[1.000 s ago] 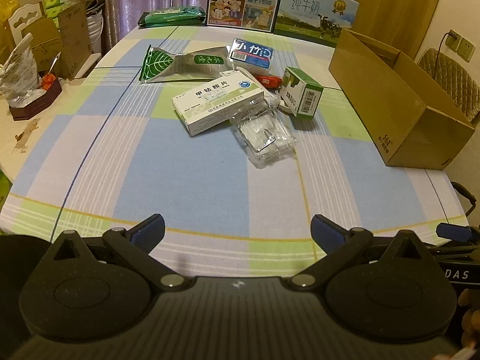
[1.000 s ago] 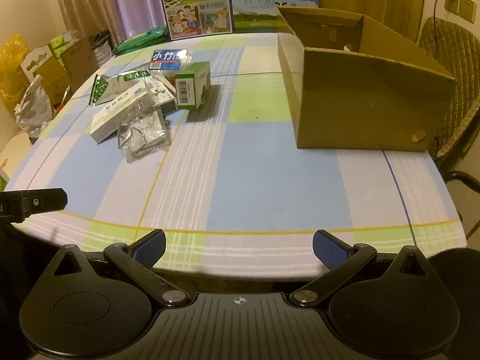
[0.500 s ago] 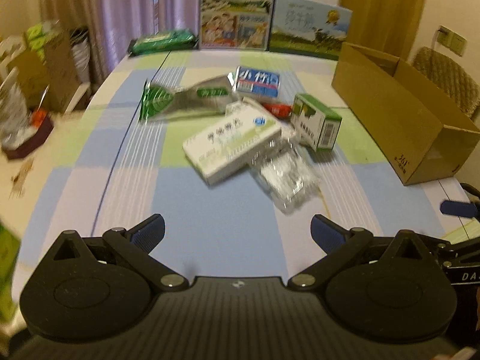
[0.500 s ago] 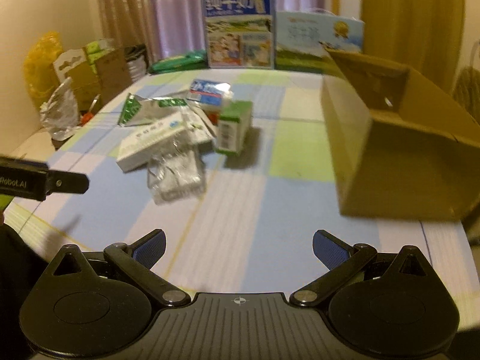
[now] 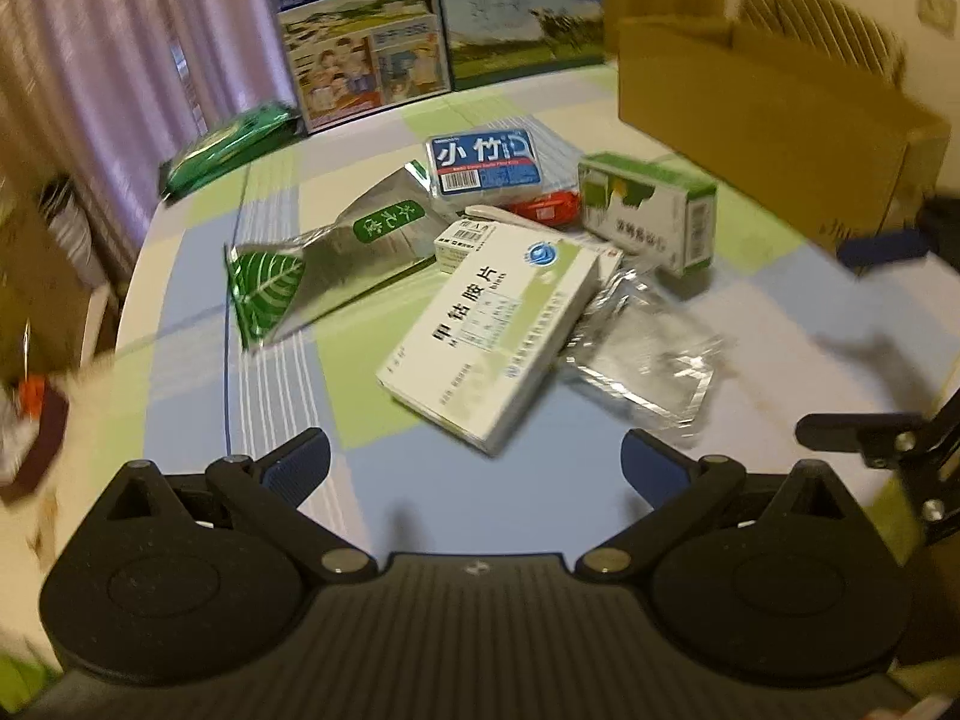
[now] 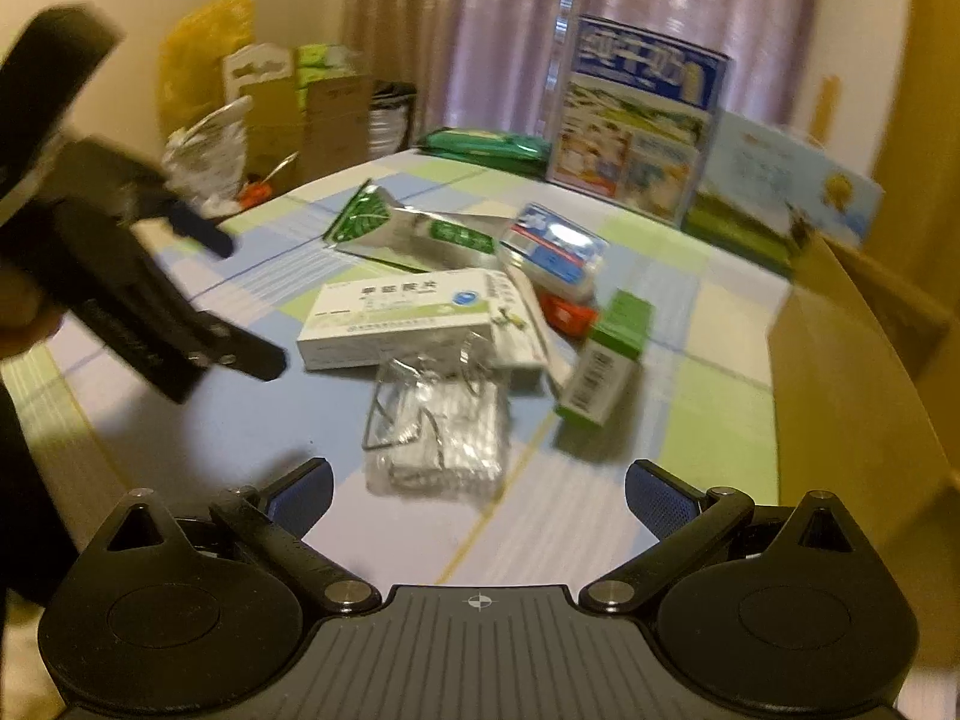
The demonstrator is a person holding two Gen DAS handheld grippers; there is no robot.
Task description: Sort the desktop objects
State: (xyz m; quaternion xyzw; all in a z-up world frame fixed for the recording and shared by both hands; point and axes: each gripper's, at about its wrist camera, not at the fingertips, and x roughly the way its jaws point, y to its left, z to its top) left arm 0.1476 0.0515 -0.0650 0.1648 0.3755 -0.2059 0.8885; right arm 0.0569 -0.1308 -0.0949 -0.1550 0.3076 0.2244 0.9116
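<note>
Between my left gripper [image 5: 474,465] jaws, spread wide and empty: white medicine box [image 5: 495,330] at frame centre. Right gripper [image 6: 477,489] likewise spread, clear blister pack [image 6: 438,429] ahead. Green carton [image 6: 606,360] centre-right, cardboard box [image 5: 774,114] upper right.

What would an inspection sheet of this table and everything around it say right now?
Surface: checked blue, green and white tablecloth, round table edge.
Job's things: white medicine box lying on a clear crinkled plastic pack; silver foil pouch with green leaf; blue tissue packet; small red packet; green and white carton; open brown cardboard box, contents hidden.
Clutter: two milk cartons and a green packet at the far edge.
Grippers: left gripper and right gripper both open, empty, facing the pile.
Cables: nothing seen.
Surroundings: purple curtain, stacked boxes, chair back.
</note>
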